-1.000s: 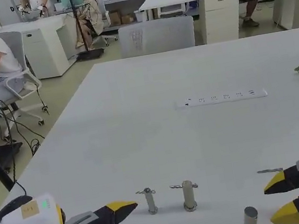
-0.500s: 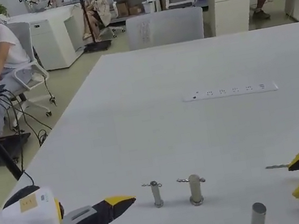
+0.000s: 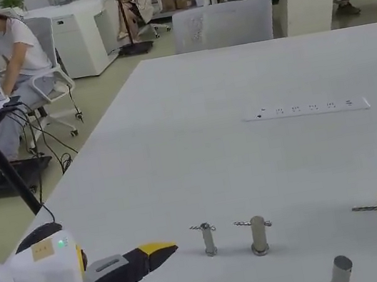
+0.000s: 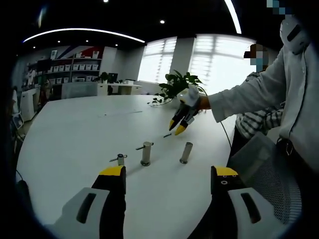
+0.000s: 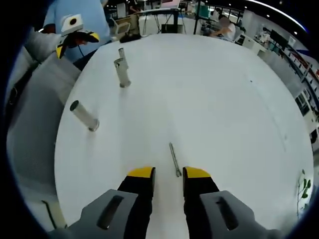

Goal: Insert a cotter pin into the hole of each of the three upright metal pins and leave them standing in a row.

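Yellow-tipped right gripper (image 5: pixel 169 173) sits low, narrowly parted around cotter pin (image 5: pixel 174 158); left gripper (image 4: pixel 168 172) gapes empty.

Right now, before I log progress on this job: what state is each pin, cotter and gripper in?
Left gripper: open, empty.
Right gripper: open, narrow gap.
Thin metal pin: upright, cotter inserted.
Middle metal pin: upright, cotter inserted.
Near metal pin: upright, no cotter.
Loose cotter pin: lying flat, near end between right gripper's tips.

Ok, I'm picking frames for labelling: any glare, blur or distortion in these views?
Head view: evenly lit, sharp, only faint shadows under the metal pins. Left gripper view: fisheye bend, windows blown out white. Right gripper view: table edge bowed, cotter pin sharp.
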